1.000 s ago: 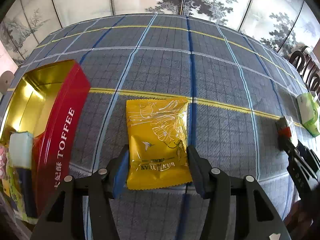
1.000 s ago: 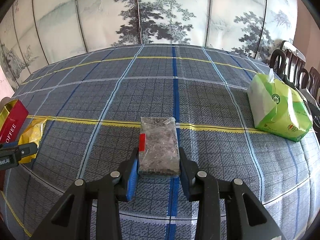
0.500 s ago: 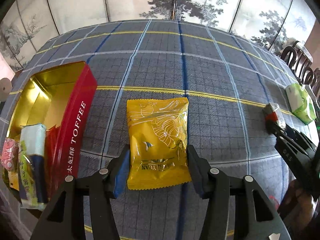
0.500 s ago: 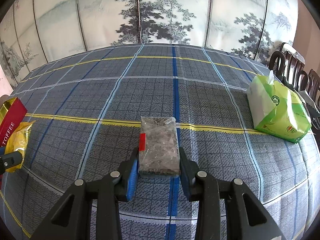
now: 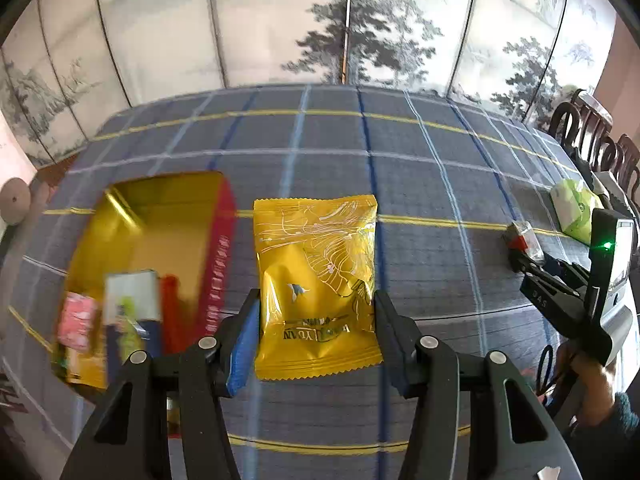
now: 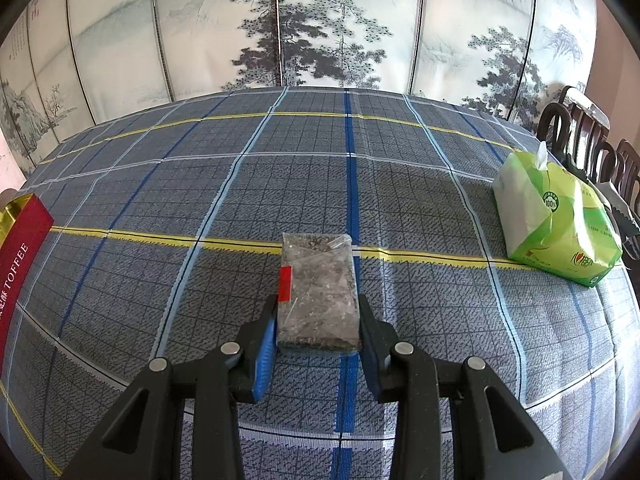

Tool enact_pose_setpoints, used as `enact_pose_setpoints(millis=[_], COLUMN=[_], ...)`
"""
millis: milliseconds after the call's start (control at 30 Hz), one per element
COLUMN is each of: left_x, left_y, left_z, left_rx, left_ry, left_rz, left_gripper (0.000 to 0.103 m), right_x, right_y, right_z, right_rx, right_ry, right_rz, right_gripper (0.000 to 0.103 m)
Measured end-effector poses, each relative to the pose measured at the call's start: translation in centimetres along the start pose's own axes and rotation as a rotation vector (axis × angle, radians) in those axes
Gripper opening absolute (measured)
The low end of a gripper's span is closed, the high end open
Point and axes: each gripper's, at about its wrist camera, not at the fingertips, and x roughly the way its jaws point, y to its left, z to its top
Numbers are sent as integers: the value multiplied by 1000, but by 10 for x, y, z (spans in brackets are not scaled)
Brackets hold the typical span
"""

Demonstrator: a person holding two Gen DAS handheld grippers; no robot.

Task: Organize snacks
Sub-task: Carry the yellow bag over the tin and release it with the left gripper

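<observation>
Left gripper (image 5: 316,320) clamped on a yellow foil snack packet (image 5: 316,280), both pads pressing its lower sides, packet held above the blue plaid tablecloth (image 5: 420,168). Just left of it sits an open red TOFFEE tin with gold interior (image 5: 160,232), a few wrapped snacks (image 5: 128,296) at its near end, blurred. Right gripper (image 6: 318,320) closed narrower on a clear rectangular packet of dark grainy snack with red tab (image 6: 318,292). Green tissue pack (image 6: 556,224) sits well right.

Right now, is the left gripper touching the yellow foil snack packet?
Touching. The left wrist view shows the left gripper closed on the yellow foil snack packet, both finger pads pressed against its sides.
</observation>
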Motion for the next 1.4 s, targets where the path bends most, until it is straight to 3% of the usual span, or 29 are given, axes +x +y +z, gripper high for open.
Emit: enact_pose_setpoints(millis=[433,700,933,1400], left_x=[-15,-13,-1,-2], left_y=[93,142,160,158], left_z=[-8,-16,-30,-45], left_rx=[-41,-56,-40,24], left_ry=[-4,19,67,30], left_rz=[162,205,206,215], left_gripper=[50,50,50,53], right_x=[0,-1,-1,-11], right_y=[0,-1,0,22], right_z=[0,-1,-1,-1], right_rx=[-1,-10,-12,23], right_ry=[0,0,0,17], right_rz=[-1,-10,-18,-73], right_gripper=[36,36,36,35])
